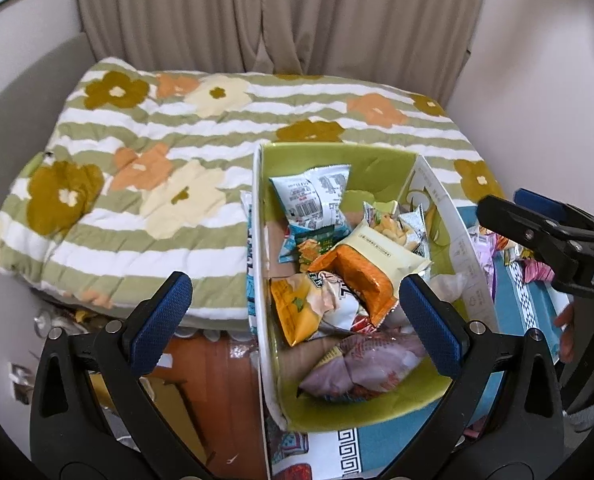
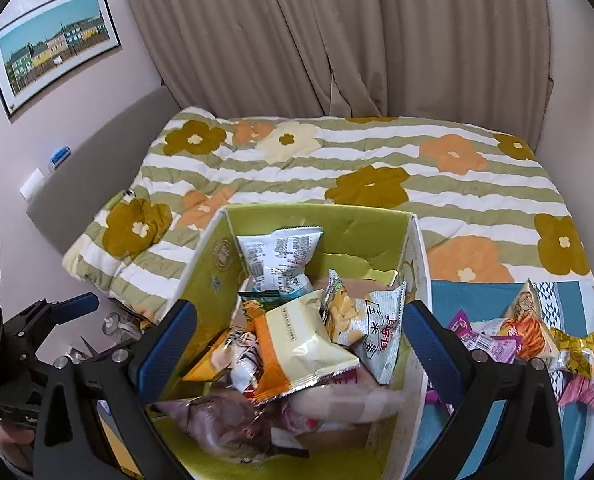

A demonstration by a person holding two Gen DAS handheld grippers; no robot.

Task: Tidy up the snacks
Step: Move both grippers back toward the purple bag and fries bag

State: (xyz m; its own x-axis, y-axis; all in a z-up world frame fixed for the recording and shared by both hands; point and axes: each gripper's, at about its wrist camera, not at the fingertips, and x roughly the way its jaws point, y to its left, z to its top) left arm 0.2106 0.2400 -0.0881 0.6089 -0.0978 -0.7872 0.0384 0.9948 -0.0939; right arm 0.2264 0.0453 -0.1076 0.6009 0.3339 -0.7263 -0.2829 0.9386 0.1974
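My right fingers point(image 2: 291, 356) stand spread wide with nothing between the blue pads point(image 2: 433, 344), hanging over the open box point(image 2: 201, 276). My left fingers point(image 1: 297, 320) are wide apart too, empty, over the near end of the same box point(image 1: 259, 240).

No earlier view to go on, so I read only what is in front of me. The box has green inner walls and sits with its far end against the flowered quilt point(image 2: 377, 168) on the bed. Inside lies a loose heap of snack packets: a white packet with a barcode point(image 1: 311, 196) leans against the far wall, a cream packet point(image 2: 309, 340) lies on top in the middle with an orange packet point(image 1: 357, 280) tucked under it, a silver chip packet point(image 2: 371, 328) sits to its right, a yellow packet point(image 1: 293, 308) is at the left wall, and a pale purple packet point(image 1: 361, 368) lies at the near end.

To the right of the box, on the blue patterned cloth point(image 2: 477, 296), more snacks wait outside: a triangular orange packet point(image 2: 525, 328), a gold wrapped sweet point(image 2: 577, 348), and pink wrappers point(image 2: 589, 384) beside them, touching one another in a small pile.

From the left wrist view I see the right gripper's black arm at the right edge, above that cloth. A beige curtain point(image 2: 337, 40) hangs behind the bed and a framed picture point(image 2: 53, 44) is on the left wall.
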